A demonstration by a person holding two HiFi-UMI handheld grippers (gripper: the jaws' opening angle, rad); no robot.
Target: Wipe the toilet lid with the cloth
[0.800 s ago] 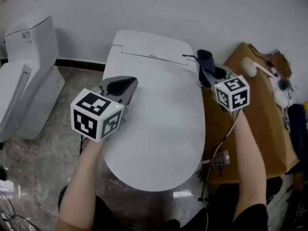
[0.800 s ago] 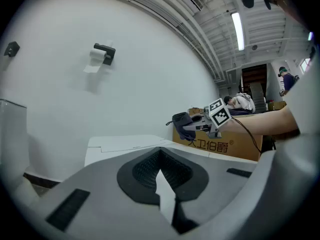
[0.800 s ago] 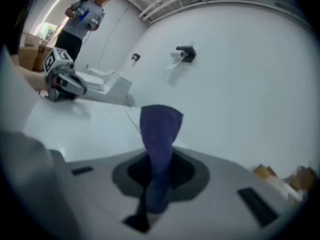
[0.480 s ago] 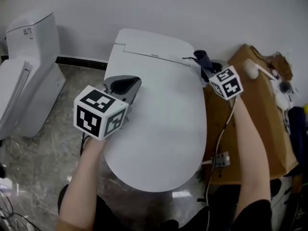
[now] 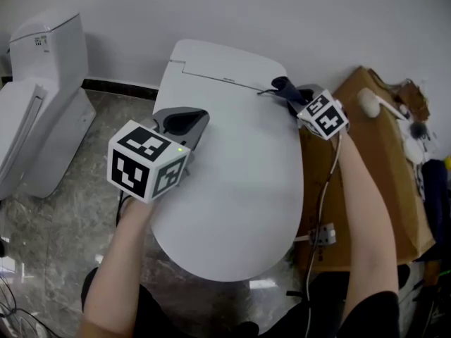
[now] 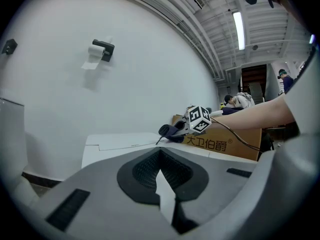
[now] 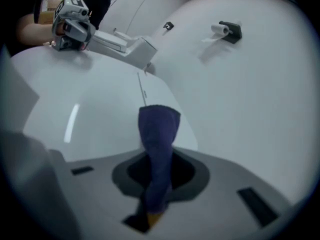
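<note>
Right gripper view: dark blue cloth (image 7: pixel 159 129) is pinched between the jaws of the right gripper (image 7: pixel 150 201), which are clamped on its lower end, so the free end sticks out ahead as the wiping face. In the head view the cloth (image 5: pixel 284 88) sits at upper centre-right, at the rear right corner of the glossy white closed toilet lid (image 5: pixel 239 182), just by the hinge line. That looks like a sensible start point for strokes across or down the lid. Whether the cloth is pressed on the surface or just above it, I can't tell. Right gripper (image 5: pixel 290 96) comes in from the right, forearm crossing the brown cardboard box (image 5: pixel 380 182) beside the toilet. Left gripper (image 5: pixel 180 124) is at the lid's left edge, left of centre in frame; in its own view the jaws are together with nothing between them (image 6: pixel 162 184). It has no job here, so my read is it's parked clear of the wipe path. Wiping looks barely begun. Second white toilet (image 5: pixel 42 104) at far left isn't involved.
</note>
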